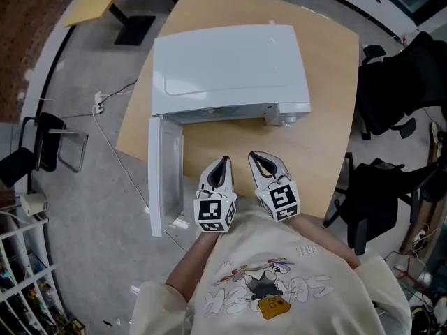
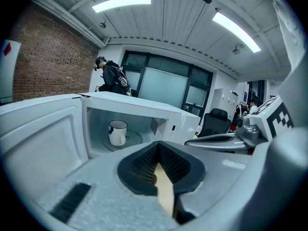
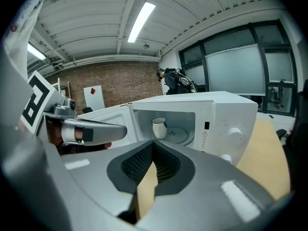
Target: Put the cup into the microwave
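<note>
The cup (image 2: 117,132) stands inside the open microwave (image 1: 230,68).
It is ahead of the left hand-held gripper (image 1: 223,163) and the right hand-held gripper (image 1: 261,160), both closed and empty; placing looks done, door (image 1: 165,176) open.

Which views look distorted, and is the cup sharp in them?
Left gripper view: heavy fisheye bending, bright ceiling lights, cup sharp. Right gripper view: same bending, cup small but clear. Head view: curved edges, even light, cup not visible.
</note>
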Demonstrator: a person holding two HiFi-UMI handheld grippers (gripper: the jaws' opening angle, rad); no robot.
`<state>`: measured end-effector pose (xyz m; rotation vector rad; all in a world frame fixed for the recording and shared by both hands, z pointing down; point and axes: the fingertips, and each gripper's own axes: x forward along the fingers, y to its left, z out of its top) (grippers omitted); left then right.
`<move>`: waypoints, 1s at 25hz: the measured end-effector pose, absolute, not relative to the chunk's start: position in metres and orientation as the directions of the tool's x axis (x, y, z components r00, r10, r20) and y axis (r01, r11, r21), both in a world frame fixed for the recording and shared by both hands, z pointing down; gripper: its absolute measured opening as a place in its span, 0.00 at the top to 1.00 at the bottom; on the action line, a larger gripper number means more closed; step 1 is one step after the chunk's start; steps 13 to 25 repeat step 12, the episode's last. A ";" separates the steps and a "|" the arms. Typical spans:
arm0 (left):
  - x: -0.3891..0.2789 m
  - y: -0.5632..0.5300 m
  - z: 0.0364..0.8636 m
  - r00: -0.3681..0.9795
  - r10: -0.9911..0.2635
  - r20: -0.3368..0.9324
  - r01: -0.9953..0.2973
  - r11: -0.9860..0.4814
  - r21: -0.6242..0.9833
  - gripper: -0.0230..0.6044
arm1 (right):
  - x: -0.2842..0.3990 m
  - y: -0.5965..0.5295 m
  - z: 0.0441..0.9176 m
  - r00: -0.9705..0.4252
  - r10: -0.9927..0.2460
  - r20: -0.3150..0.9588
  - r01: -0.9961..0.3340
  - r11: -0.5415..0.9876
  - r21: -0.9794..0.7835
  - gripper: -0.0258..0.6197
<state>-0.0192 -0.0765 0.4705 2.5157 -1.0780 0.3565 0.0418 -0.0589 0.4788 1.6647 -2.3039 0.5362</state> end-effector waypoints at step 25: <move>-0.008 -0.093 0.471 0.697 -0.621 0.357 -0.710 -0.667 0.227 0.96 | 0.050 -0.070 0.486 -0.287 -0.866 0.410 -0.958 0.259 -0.122 0.95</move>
